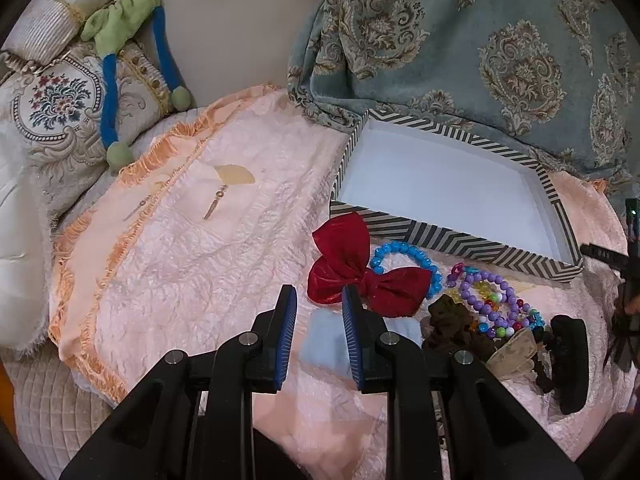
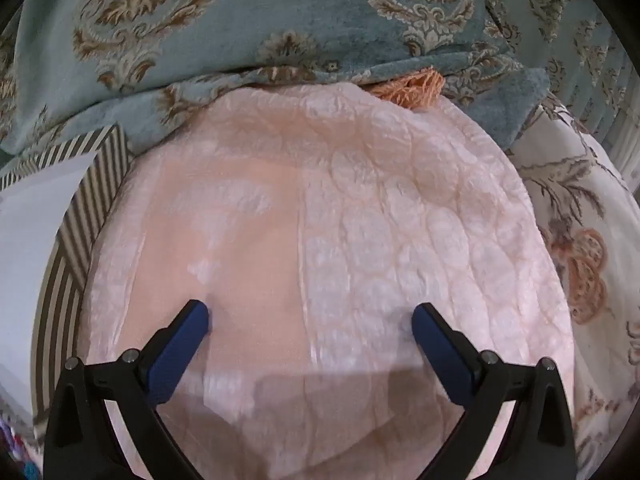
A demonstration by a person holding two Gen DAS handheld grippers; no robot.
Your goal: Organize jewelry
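In the left wrist view a black-and-white striped box [image 1: 460,240] with a white, empty inside lies on a pink cloth [image 1: 224,248]. In front of it lies a pile of jewelry: a red bow [image 1: 360,276], a blue bead bracelet [image 1: 404,256], purple and multicoloured bead bracelets [image 1: 492,300], a brown scrunchie [image 1: 452,328] and a black hair band [image 1: 568,364]. My left gripper [image 1: 320,296] is open and empty, just left of the bow. Gold earrings [image 1: 216,202] lie far left. My right gripper [image 2: 310,316] is wide open and empty over bare pink cloth, right of the box [image 2: 76,216].
A blue patterned blanket [image 1: 500,52] is bunched behind the box. An embroidered cushion [image 1: 52,104] with a green and blue soft toy [image 1: 120,36] lies at the far left. A floral fabric [image 2: 584,264] borders the cloth on the right.
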